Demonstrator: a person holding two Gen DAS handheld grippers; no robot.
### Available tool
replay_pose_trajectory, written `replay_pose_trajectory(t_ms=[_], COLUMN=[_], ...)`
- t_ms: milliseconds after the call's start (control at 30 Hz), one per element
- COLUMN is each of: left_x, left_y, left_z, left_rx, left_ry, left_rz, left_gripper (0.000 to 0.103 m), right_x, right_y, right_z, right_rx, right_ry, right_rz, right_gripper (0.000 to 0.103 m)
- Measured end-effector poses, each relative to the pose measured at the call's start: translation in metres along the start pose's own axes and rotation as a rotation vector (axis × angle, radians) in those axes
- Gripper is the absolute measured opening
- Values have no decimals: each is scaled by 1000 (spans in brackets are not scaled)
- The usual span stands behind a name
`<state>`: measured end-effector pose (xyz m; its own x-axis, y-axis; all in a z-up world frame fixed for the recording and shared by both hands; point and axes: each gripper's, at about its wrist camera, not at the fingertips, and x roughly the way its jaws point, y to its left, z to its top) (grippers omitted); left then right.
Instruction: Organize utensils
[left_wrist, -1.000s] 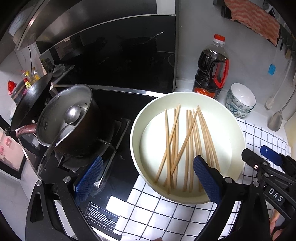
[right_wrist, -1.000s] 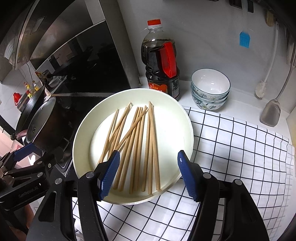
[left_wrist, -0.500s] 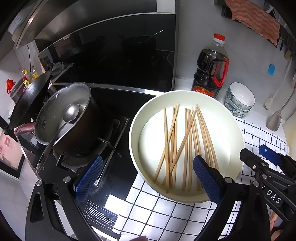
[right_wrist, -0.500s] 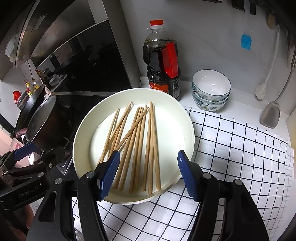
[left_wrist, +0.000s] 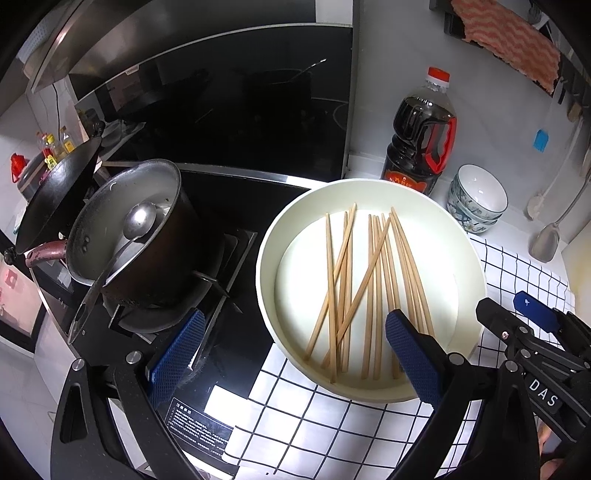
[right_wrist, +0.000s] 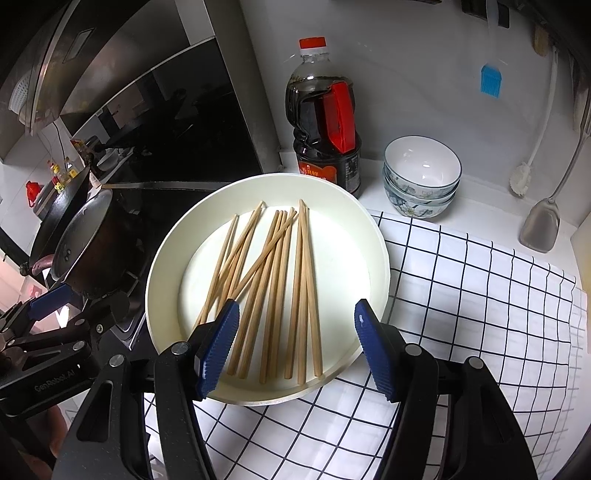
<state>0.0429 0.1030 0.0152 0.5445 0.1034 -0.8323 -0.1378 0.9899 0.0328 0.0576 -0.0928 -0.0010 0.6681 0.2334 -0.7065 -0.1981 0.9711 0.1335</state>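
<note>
Stove: to your left, the black cooktop takes up the far left of the table, with a dark glass panel behind it.
Table: white surface along the wall, partly covered by a white cloth with a dark grid.
Pot: a dark pot sits on the burner, a metal ladle leaning inside it; a black wok stands further left.
Plate: the big cream plate rests where cloth meets cooktop, in front of both your grippers.
Bottle: a dark sauce bottle with red cap and handle stands against the wall just behind the plate.
Bowls: stacked patterned bowls sit to the right of the bottle.
Wall tools: a spatula and a white brush hang at the right.
Chopsticks: the wooden chopsticks lie loose in the plate, roughly parallel, several crossing one another on the left of the bunch.
Left gripper: yours stands wide, empty, one pad over the cooktop and the other over the plate's near rim.
Right gripper: yours stands wide too, gripping nothing, above the near ends of the chopsticks; whether the pads touch them you cannot tell.
</note>
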Motion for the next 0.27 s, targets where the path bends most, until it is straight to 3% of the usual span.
replay_pose_trajectory(t_ms=[267], left_x=[2], left_y=[2], left_z=[0], left_rx=[-10], left_ry=[16], left_rz=[5], left_gripper=[96], right_x=[0], right_y=[0], right_z=[0], right_rx=[0], right_ry=[2], right_rz=[0], right_gripper=[62])
